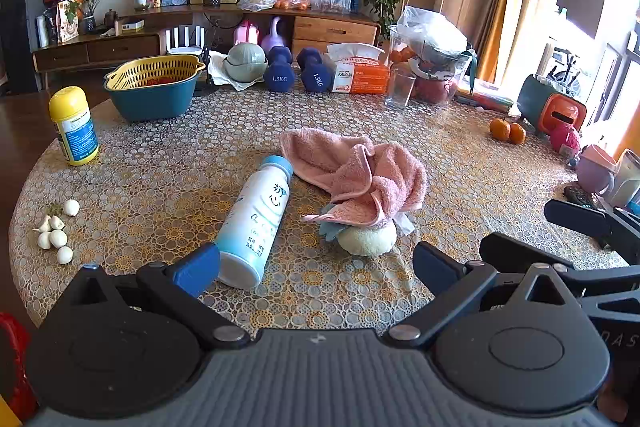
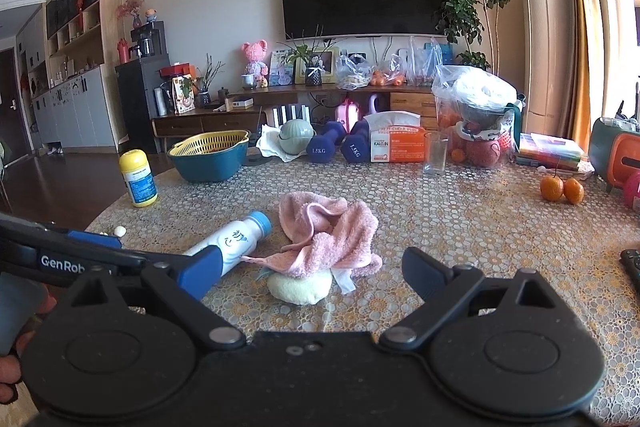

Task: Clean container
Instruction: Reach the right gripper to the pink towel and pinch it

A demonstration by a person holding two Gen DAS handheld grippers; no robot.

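Note:
A white bottle point(image 1: 254, 219) with a blue cap lies on its side on the patterned table, base toward me; the right wrist view shows the bottle point(image 2: 232, 241) left of centre. A crumpled pink towel point(image 1: 360, 175) lies just right of it, draped over a pale yellow plush item point(image 1: 368, 239). The towel point(image 2: 328, 231) and plush point(image 2: 300, 285) sit ahead of the right gripper. My left gripper point(image 1: 316, 267) is open, its left finger beside the bottle's base. My right gripper point(image 2: 312, 273) is open, nothing between its fingers.
A yellow-capped jar point(image 1: 74, 125) stands far left, garlic cloves point(image 1: 56, 233) near the left edge. A teal bowl with yellow strainer point(image 1: 154, 85), dumbbells point(image 1: 298, 69), tissue box point(image 1: 360, 69) and glass point(image 1: 400, 87) line the back. Two oranges point(image 1: 508, 131) lie right.

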